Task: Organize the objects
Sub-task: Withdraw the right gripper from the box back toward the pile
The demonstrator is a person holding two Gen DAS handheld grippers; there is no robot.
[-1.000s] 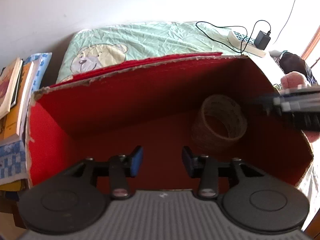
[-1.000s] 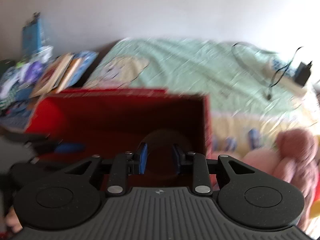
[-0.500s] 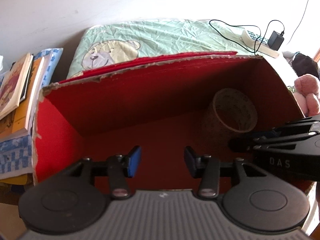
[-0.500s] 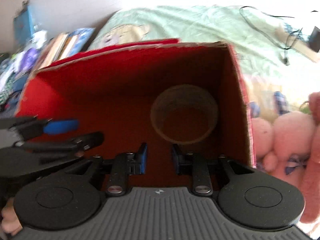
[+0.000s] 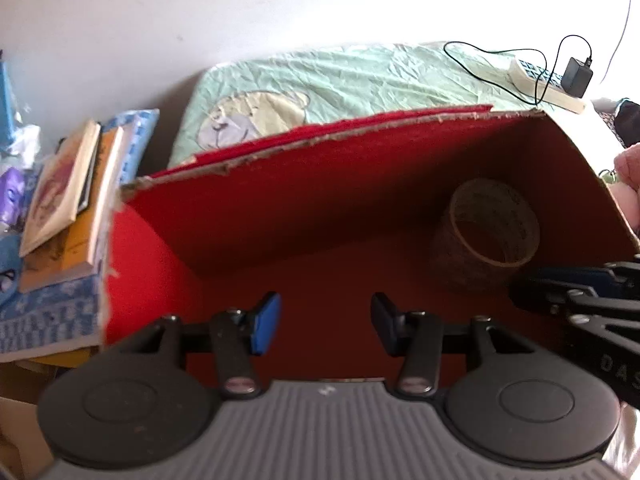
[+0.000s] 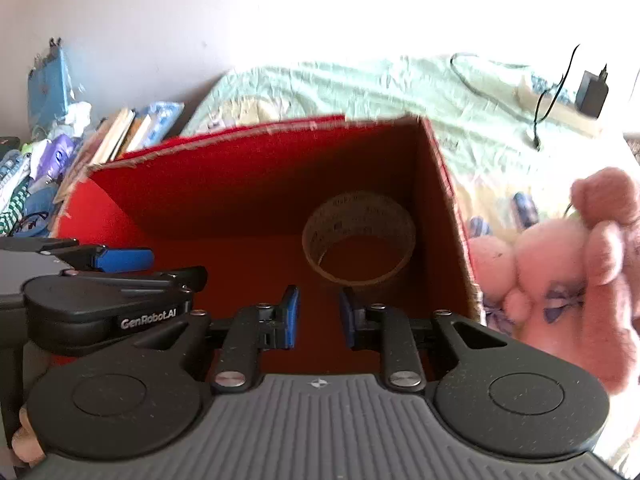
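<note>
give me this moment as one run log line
left gripper: open, empty | right gripper: open, empty | tape roll: inside red box | pink plush toy: outside box

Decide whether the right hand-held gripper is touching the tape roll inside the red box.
Apart. The right wrist view shows red box floor between the open right hand-held gripper and the tape roll.

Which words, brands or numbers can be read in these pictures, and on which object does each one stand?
"GenRobot.AI": on the side of the left claw, seen from the right wrist.
"DAS": on the right claw, cut off at the picture's edge.
Print inside the tape roll: too small and blurred to read.
Book covers: nothing legible.
</note>
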